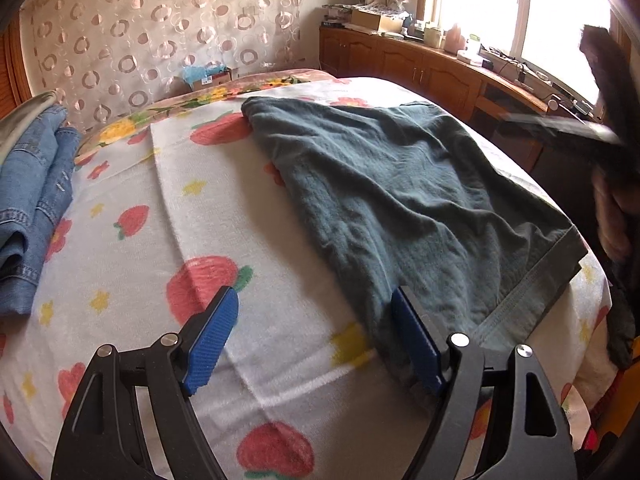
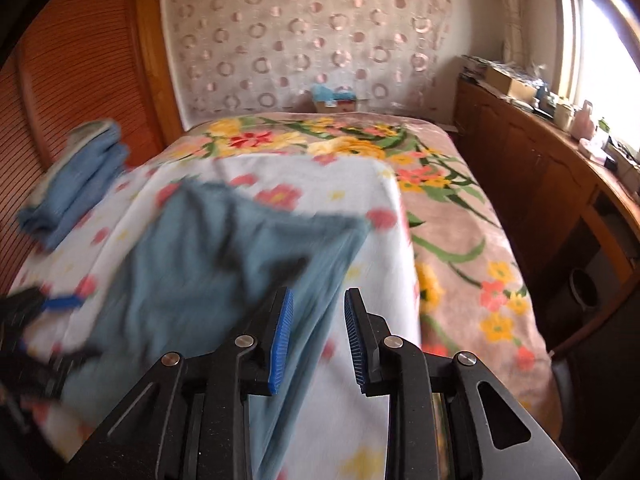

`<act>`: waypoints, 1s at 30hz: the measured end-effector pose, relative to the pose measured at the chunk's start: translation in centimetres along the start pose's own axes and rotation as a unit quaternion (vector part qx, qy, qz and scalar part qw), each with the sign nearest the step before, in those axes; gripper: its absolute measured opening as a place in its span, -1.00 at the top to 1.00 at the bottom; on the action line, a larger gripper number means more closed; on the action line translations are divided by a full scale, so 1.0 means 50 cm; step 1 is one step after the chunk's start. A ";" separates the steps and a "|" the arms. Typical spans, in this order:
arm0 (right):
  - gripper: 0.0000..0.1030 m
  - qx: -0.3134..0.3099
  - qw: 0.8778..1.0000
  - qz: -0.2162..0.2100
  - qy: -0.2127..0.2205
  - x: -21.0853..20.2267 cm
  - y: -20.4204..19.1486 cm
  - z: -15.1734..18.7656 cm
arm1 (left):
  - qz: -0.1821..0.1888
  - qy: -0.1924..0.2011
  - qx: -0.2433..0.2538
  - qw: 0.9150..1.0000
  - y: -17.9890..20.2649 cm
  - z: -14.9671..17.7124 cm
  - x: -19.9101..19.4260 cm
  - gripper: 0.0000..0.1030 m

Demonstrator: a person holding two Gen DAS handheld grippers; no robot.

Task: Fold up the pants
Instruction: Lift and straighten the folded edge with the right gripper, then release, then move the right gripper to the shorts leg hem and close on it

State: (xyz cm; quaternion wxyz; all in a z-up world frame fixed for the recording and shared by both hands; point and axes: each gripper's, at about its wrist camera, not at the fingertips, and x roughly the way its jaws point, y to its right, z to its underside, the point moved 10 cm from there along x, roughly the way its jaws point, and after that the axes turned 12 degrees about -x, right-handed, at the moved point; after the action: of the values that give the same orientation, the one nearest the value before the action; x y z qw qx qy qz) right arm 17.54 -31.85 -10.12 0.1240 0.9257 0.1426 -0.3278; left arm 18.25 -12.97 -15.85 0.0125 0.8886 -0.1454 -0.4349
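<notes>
The left gripper point(image 1: 314, 344) gapes wide, empty, beside the teal pants point(image 1: 404, 196) on the bed point(image 1: 120, 256); the right gripper point(image 2: 318, 336), narrowly parted, seems empty through blur.

The right gripper point(image 2: 318, 332) hangs over the bed point(image 2: 460, 216) — blue pads apart, the teal pants' point(image 2: 208, 264) edge below them — folded jeans point(image 2: 76, 184) at the left edge.

Daylight pours in from the window point(image 1: 520, 12) on the right, blown out to white glare. The left wrist view is sharp; the right wrist view is smeared by motion blur, worst on the pants point(image 2: 224, 272). Fisheye bending darkens all corners
</notes>
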 end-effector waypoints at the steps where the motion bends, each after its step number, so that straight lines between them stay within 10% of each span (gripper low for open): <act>1: 0.47 -0.005 1.000 -0.003 0.002 -0.018 -0.012 0.018 | 0.003 0.001 -0.001 1.000 0.001 0.002 -0.005 -0.55; 22: 0.83 0.021 0.999 -0.036 0.006 -0.172 -0.041 0.205 | 0.027 -0.001 0.011 1.000 0.028 0.036 -0.034 -0.55; 30: 0.31 0.040 0.999 -0.029 0.003 -0.146 -0.049 0.201 | 0.037 0.011 0.014 0.999 0.032 0.041 -0.056 -0.46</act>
State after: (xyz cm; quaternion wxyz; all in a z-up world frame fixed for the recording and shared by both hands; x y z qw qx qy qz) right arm 5.51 -34.15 -13.31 0.0766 0.9263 0.1563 -0.3343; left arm 14.66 -13.52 -14.75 0.0180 0.8876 -0.1836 -0.4220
